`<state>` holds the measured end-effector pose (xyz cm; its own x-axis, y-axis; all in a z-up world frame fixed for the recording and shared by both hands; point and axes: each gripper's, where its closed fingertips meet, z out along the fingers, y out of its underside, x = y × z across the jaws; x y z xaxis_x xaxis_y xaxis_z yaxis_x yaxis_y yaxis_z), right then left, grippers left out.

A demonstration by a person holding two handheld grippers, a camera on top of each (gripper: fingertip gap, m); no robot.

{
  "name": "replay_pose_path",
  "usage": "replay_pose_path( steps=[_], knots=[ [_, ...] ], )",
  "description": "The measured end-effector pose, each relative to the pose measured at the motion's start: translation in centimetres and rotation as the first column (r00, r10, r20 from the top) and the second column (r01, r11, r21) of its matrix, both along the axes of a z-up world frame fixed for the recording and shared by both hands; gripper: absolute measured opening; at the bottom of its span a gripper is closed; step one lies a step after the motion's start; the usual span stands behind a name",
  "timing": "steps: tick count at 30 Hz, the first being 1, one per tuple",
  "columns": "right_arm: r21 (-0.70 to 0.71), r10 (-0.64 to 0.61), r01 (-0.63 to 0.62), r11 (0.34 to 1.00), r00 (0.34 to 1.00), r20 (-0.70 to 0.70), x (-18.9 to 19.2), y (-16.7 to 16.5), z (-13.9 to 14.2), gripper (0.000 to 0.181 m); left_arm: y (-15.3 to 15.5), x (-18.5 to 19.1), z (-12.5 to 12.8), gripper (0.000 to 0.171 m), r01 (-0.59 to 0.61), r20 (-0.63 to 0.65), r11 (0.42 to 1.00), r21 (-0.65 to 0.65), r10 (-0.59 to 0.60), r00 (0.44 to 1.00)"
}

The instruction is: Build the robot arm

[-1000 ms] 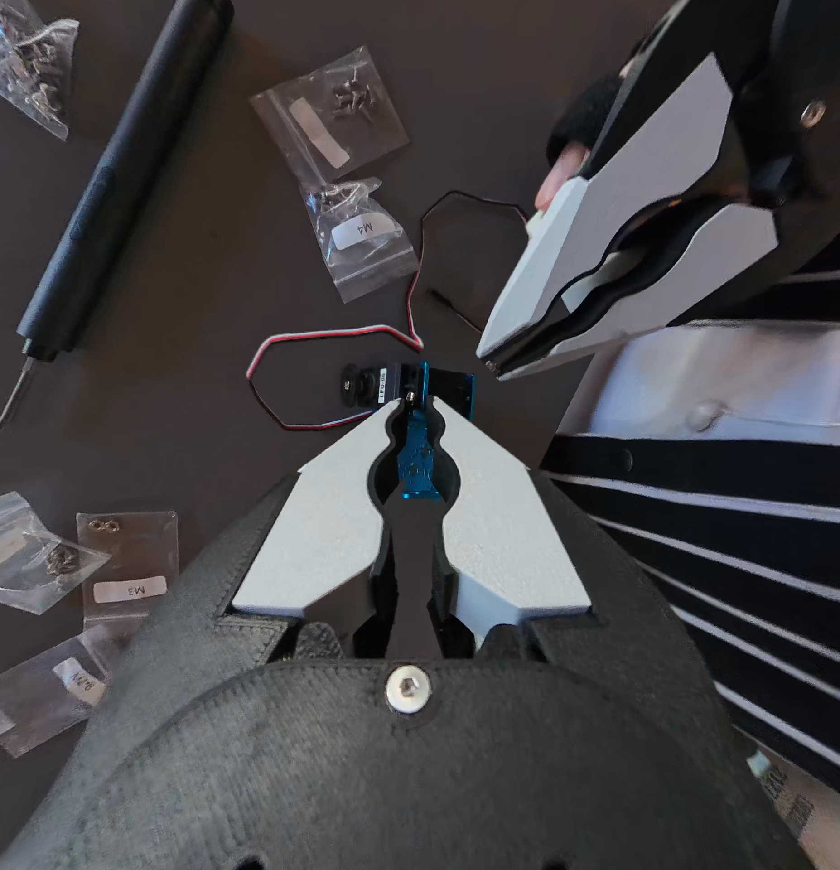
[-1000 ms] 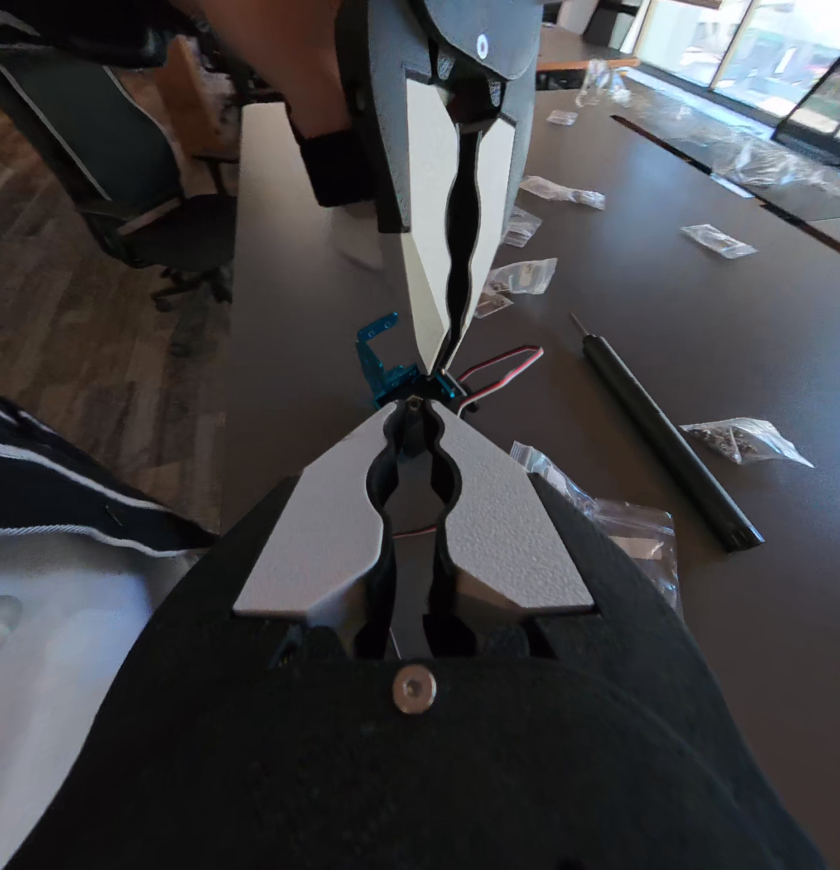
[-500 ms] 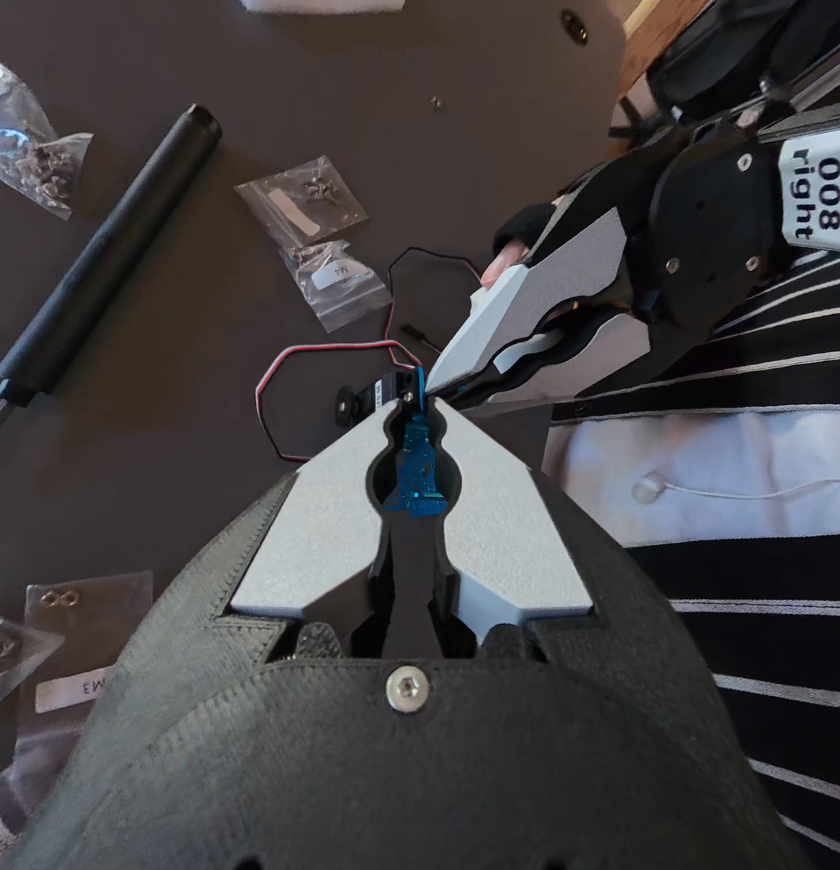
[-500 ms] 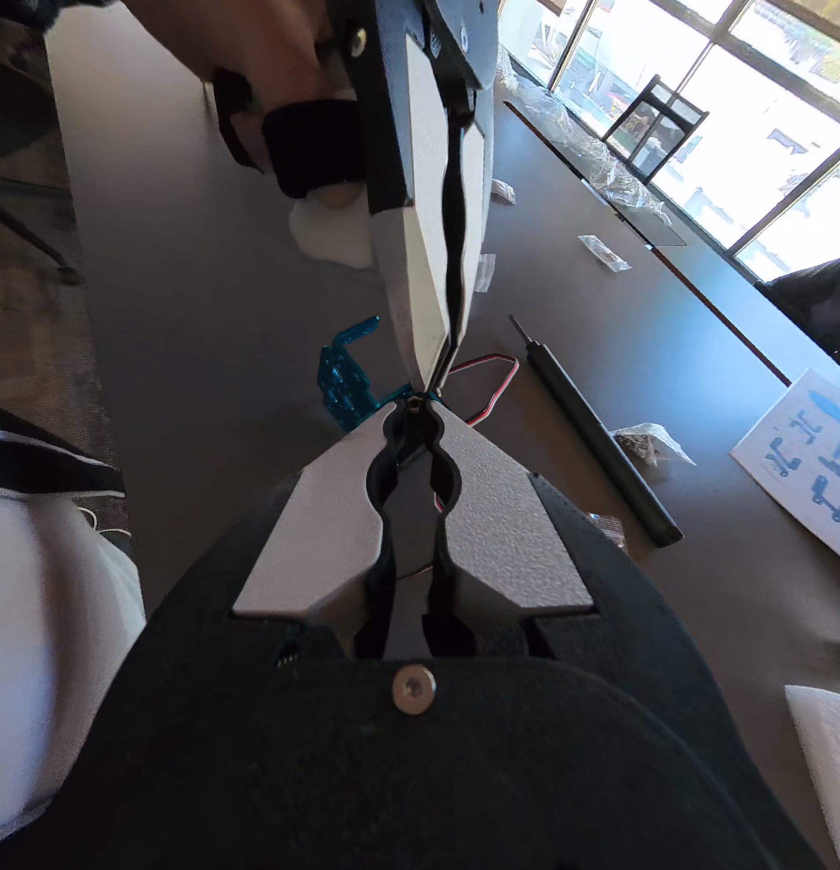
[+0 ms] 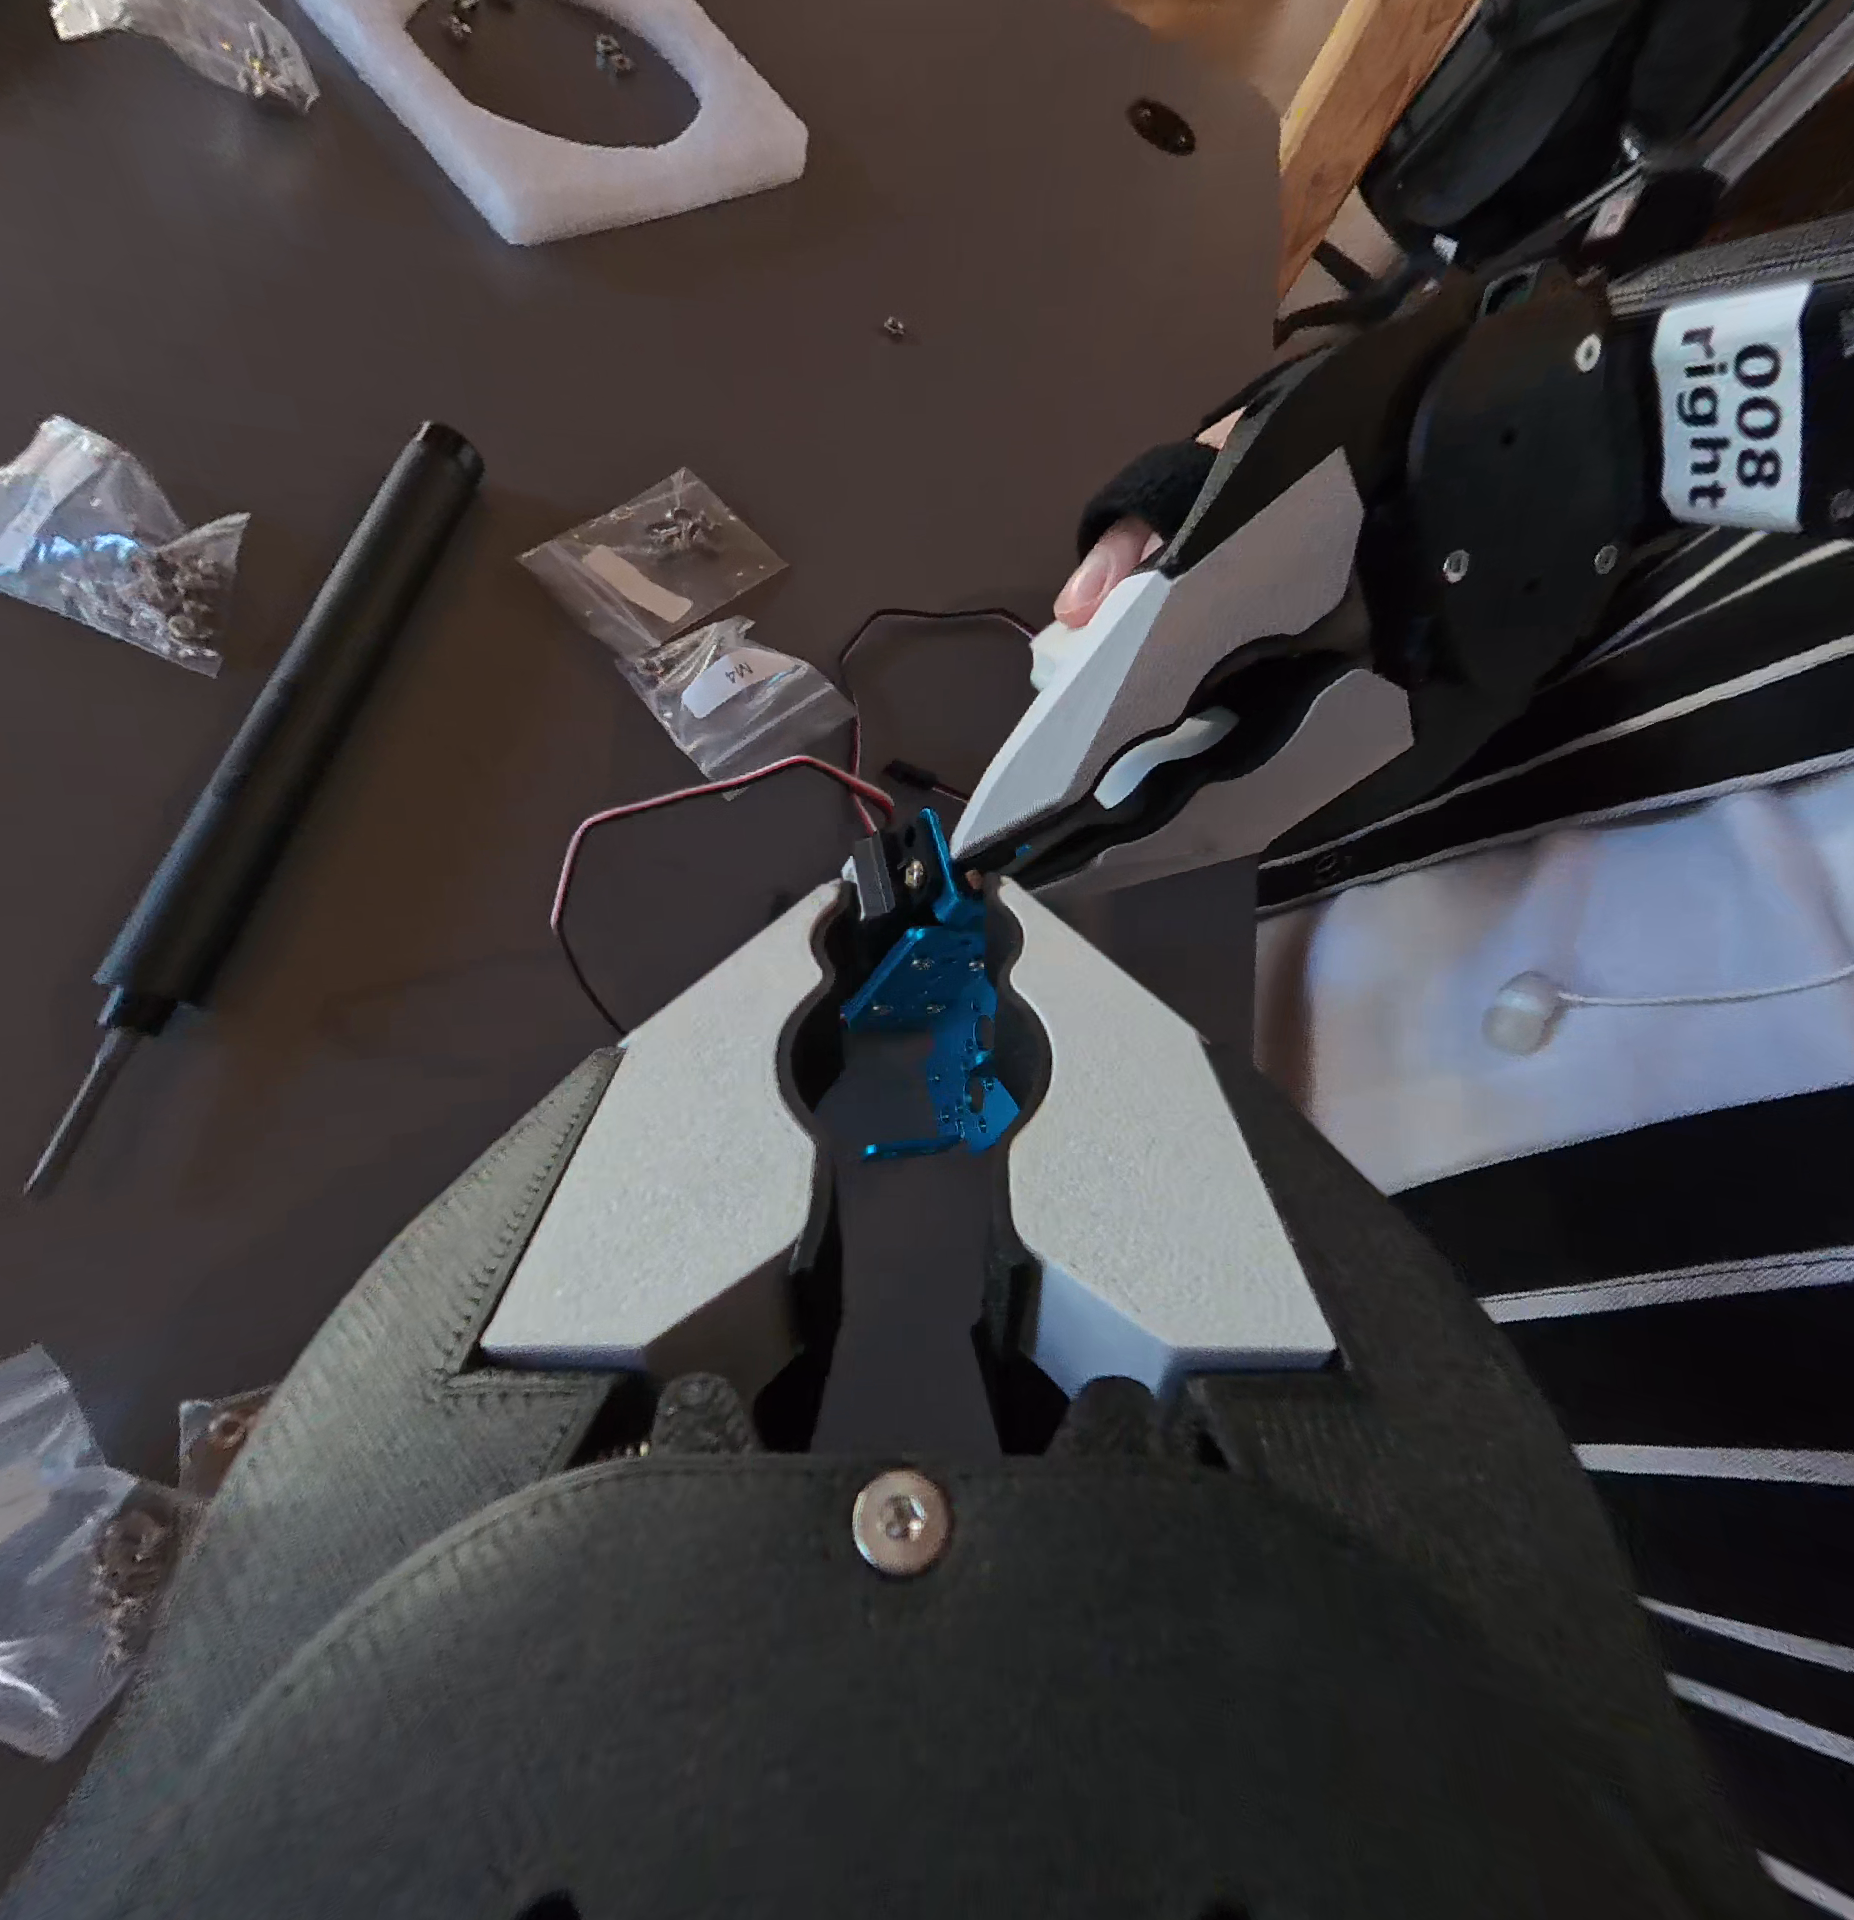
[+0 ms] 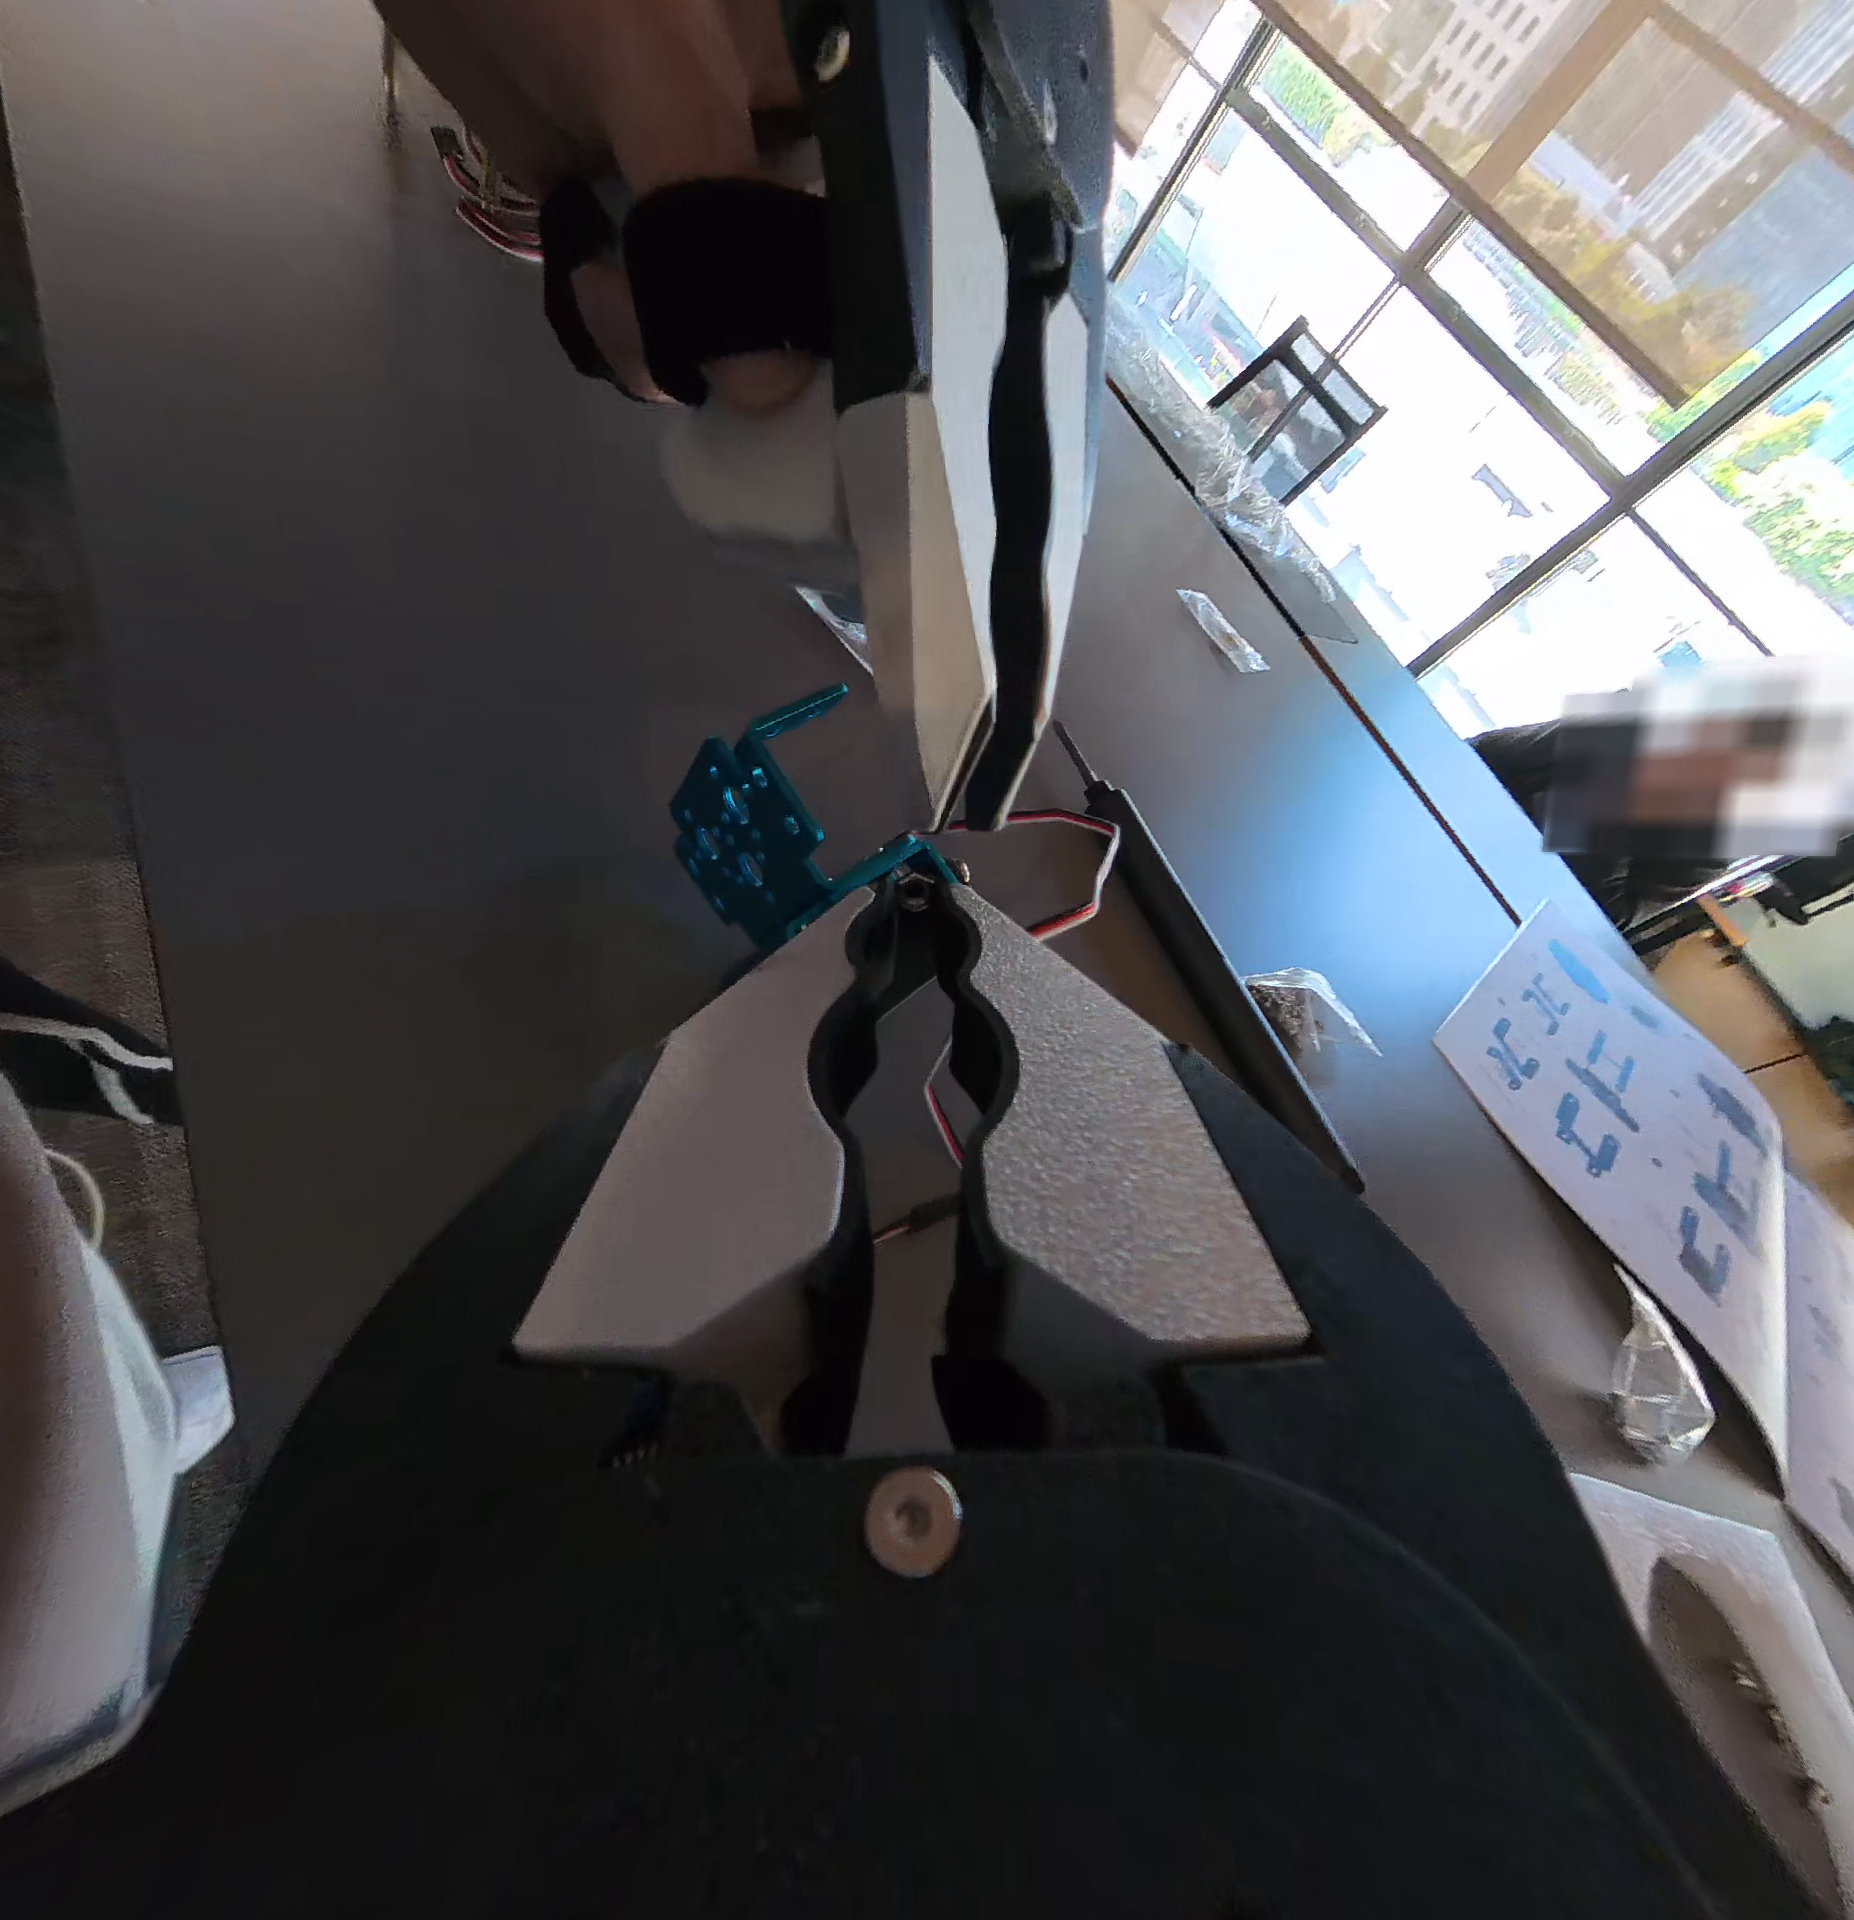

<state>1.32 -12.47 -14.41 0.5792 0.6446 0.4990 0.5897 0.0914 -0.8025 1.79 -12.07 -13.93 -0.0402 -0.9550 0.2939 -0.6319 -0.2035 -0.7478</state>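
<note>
The blue anodised metal bracket (image 5: 938,1023) with a small black servo (image 5: 876,878) attached hangs above the dark brown worktop (image 5: 383,364), pinched between both my tools. My left gripper (image 5: 918,904) has its fingers clamped on the bracket near the servo, the perforated blue plate lying back between them. My right gripper (image 6: 907,883) comes in from the side, fingers pressed together on the bracket's edge beside a small nut. The servo's red, white and black wire (image 5: 694,805) loops down toward the worktop. A long black screwdriver (image 5: 268,748) lies to the left, near clear plastic bags of screws (image 5: 736,691) and a white foam frame (image 5: 590,135).
</note>
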Motion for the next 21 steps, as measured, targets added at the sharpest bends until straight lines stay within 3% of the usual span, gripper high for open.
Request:
replay_pose_path(
  steps=[8,15,21],
  knots=[
    [0.102,-0.02,0.014,0.995,0.998,0.051,0.35,-0.09,0.09,0.005,-0.38,0.78,0.41,0.005,0.028,0.049,1.0,-0.014,-0.027,0.998],
    [0.133,-0.025,0.018,0.991,0.998,0.052,0.33,-0.02,0.15,0.005,0.14,0.8,-0.06,0.01,-0.015,0.033,0.997,-0.075,0.017,0.999],
    [0.139,-0.019,0.012,0.99,0.999,0.049,0.14,-0.03,0.19,0.005,-0.41,0.6,-0.32,0.004,0.0,0.023,0.993,-0.121,0.003,1.0]
  ],
)
